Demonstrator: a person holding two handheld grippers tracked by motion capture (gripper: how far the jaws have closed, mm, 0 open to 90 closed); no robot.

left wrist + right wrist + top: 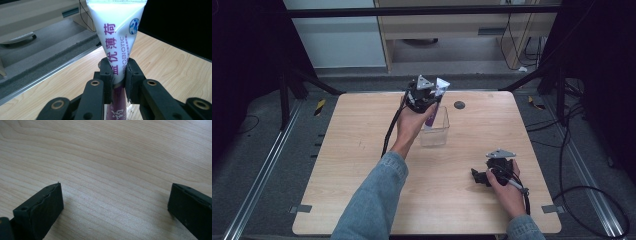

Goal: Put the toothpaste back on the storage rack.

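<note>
L gripper is clamped on a tube, white at the flat crimped end, purple lower down. In the left gripper view the jaws pinch the tube at its narrow waist, just where white turns to purple; purple characters and "PROBIOTIC" run along it. Tube stands roughly upright, tilted a bit, crimped end up, lower purple part inside a clear cup near the table's far middle. Whether the tube's bottom touches the cup floor, can't tell.

R gripper sits low at the near right of the table, well apart from cup and tube. Its jaws stand wide, nothing between them; in the right gripper view bare wood lies between the two black fingers.

Around: small dark round disc on the table just right of the cup's far side, not touching it. L forearm in a denim sleeve crosses the table's near-left middle. Nothing stands between cup and R gripper. Beyond the far edge, grey floor and a pale cabinet.
</note>
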